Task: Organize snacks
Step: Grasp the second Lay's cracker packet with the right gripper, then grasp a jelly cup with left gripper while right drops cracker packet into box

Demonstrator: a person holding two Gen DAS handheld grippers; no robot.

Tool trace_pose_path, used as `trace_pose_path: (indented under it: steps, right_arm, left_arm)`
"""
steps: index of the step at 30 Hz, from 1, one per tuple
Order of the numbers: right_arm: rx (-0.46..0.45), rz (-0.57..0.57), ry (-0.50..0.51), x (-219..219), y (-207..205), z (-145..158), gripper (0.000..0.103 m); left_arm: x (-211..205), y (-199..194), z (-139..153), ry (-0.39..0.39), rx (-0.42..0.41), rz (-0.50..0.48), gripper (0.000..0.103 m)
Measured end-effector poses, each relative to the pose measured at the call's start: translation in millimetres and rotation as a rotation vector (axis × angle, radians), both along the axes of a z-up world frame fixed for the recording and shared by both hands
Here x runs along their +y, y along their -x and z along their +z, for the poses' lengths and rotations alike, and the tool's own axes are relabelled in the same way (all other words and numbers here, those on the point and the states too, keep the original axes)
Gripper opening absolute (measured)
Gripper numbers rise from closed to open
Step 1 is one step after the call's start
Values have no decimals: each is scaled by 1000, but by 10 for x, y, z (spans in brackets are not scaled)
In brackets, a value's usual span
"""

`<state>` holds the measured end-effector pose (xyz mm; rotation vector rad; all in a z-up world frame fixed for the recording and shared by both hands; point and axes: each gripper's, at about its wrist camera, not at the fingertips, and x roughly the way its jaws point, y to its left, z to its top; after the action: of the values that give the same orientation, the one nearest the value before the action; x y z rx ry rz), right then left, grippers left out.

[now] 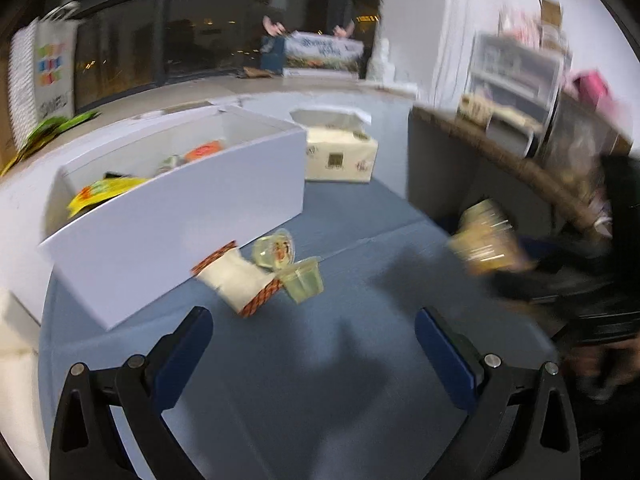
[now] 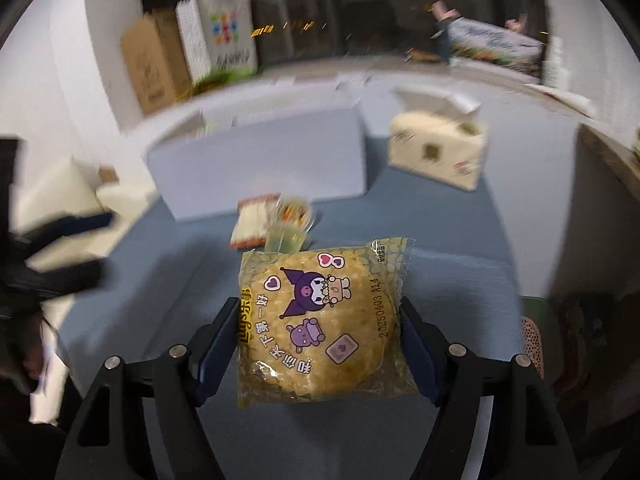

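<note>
My right gripper (image 2: 318, 320) is shut on a yellow rice-cake snack packet (image 2: 320, 320) with a purple cartoon print, held above the blue mat; it shows blurred in the left wrist view (image 1: 486, 242). My left gripper (image 1: 314, 320) is open and empty above the mat. A white open box (image 1: 172, 216) holds several snack packets (image 1: 104, 192); it also shows in the right wrist view (image 2: 260, 160). In front of it lie a white packet with orange ends (image 1: 240, 280) and two jelly cups (image 1: 304, 280), also seen in the right wrist view (image 2: 288, 224).
A tissue pack (image 1: 340, 152) stands right of the box, also in the right wrist view (image 2: 440, 152). A grey partition with a wicker edge (image 1: 440, 160) and shelving rise at the right. A paper bag (image 2: 220, 36) and cardboard box (image 2: 154, 64) stand behind.
</note>
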<state>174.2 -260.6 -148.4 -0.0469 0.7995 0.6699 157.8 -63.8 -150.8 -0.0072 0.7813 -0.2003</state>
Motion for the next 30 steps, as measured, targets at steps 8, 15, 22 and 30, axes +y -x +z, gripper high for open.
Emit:
trace_pose_path:
  steps: [8, 15, 22, 30]
  right_arm:
    - [-23, -89, -104, -480, 216, 207, 79]
    - [0, -106, -137, -564, 227, 142, 79]
    - [7, -93, -140, -517, 237, 116, 79]
    - [23, -38, -145, -252, 155, 123, 79]
  left_arm:
    - [-169, -693, -498, -115, 88, -35, 100]
    - [-113, -815, -572, -151, 101, -52, 50]
    - [102, -474, -369, -24, 47, -52, 50]
    - [592, 286, 379, 129, -160, 18, 50]
